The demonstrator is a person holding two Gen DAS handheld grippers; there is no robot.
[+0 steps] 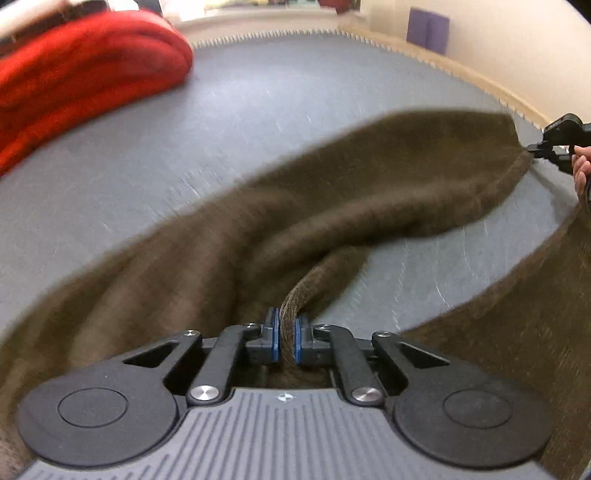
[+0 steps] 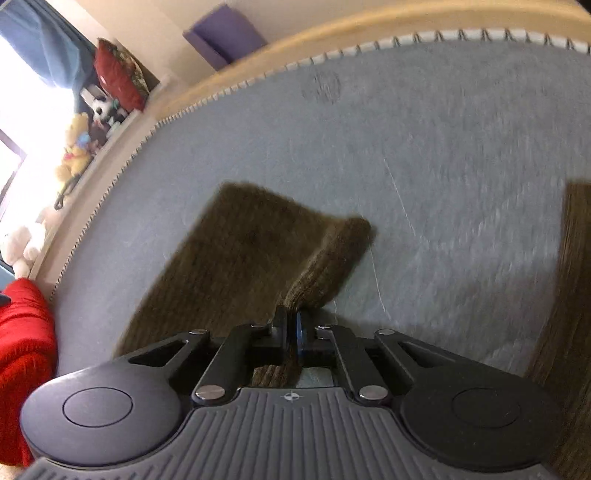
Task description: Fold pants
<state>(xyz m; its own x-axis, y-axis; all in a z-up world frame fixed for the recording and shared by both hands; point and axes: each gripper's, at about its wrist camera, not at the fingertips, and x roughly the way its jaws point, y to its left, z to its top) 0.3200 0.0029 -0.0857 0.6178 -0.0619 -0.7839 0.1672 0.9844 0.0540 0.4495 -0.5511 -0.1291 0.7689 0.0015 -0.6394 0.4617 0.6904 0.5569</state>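
The brown corduroy pants (image 1: 332, 192) hang stretched above the grey mat (image 1: 240, 122). My left gripper (image 1: 287, 332) is shut on a bunched edge of the pants. My right gripper (image 2: 291, 328) is shut on another edge of the pants (image 2: 240, 251); it also shows at the far right of the left wrist view (image 1: 535, 149), pinching the cloth's corner. A second part of the pants (image 2: 569, 295) hangs at the right edge of the right wrist view. Both views are motion-blurred.
A folded red blanket (image 1: 81, 74) lies on the mat at the left, also in the right wrist view (image 2: 22, 362). A wooden border (image 2: 332, 33) with white stitching edges the grey mat (image 2: 443, 147). Purple blocks (image 2: 225, 33) and stuffed toys (image 2: 77, 147) stand beyond it.
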